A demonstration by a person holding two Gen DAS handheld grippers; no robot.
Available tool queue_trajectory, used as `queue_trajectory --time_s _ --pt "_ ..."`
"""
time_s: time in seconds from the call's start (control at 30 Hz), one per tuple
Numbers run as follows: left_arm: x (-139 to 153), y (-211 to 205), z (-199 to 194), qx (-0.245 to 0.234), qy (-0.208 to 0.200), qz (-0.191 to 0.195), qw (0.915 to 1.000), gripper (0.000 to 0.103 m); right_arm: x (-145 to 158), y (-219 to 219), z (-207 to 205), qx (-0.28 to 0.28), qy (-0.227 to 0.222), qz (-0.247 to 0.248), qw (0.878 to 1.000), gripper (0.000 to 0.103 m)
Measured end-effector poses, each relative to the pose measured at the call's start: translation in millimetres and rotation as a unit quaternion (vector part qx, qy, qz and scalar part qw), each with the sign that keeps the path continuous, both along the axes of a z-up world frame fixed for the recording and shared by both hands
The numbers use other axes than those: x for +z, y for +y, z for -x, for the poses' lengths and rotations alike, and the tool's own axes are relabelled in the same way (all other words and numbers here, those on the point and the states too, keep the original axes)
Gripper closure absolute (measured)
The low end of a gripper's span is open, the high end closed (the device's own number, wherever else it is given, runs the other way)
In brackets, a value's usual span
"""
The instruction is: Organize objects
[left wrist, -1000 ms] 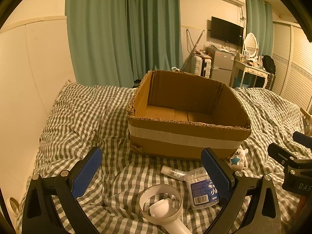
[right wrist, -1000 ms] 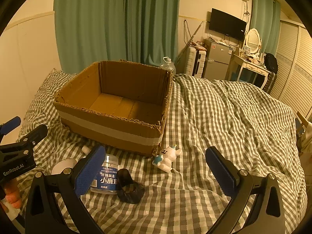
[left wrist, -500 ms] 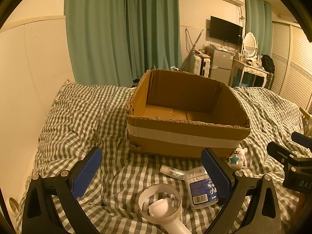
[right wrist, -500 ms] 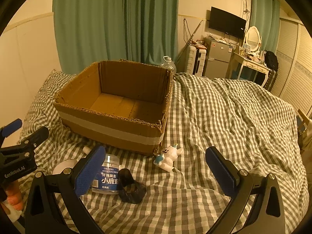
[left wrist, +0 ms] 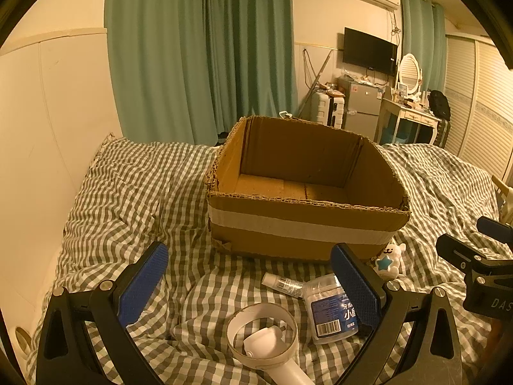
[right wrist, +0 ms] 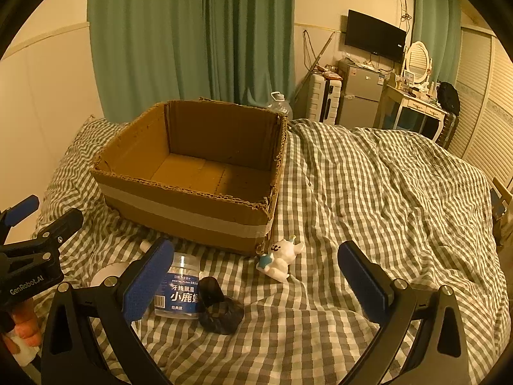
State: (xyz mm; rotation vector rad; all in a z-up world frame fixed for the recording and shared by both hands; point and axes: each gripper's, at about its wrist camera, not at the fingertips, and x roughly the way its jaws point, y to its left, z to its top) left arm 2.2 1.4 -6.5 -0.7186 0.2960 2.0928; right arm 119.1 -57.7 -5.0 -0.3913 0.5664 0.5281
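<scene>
Cardboard box (left wrist: pixel 307 215) sits open-topped on the checked bed cover (right wrist: pixel 384 192), flaps torn away, floor of it bare as far as both views show; judged to be the container the loose items are meant for, none of them in yet. Items lie in a cluster on the bed just in front of the box's near wall, presumably laid out within easy reach of both hands. Left tongs (left wrist: pixel 253 285) spread wide, gripping nothing, hovering above the cluster: white ring-headed device (left wrist: pixel 263 340) lies directly below between the pads, small white tube (left wrist: pixel 282 284) beyond it, floss jar (left wrist: pixel 332 309) with blue label lying on its side beside the right-hand pad. Right tongs (right wrist: pixel 256 280) equally wide open and empty, aimed at the stretch of bed off the box's near right corner. Between its pads: white plush toy (right wrist: pixel 282 256) with a blue star, lying close to the box corner, and a dark soft object (right wrist: pixel 218 308), identity unclear, touching the floss jar. Each tool appears held back and high to keep the whole cluster in sight before committing. Likely next: left goes for ring device or jar, right for plush. Soft quilt gives under pressure, so a low pinch may snag fabric.
</scene>
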Motion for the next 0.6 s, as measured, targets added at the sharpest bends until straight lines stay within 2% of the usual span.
queue_trajectory --time_s 0.6 --pt "0.7 1.1 -1.8 -0.036 -0.002 -0.007 0.9993 0.0 -1.7 1.8 1.6 -0.02 0.006 0.0 1.0 0.0"
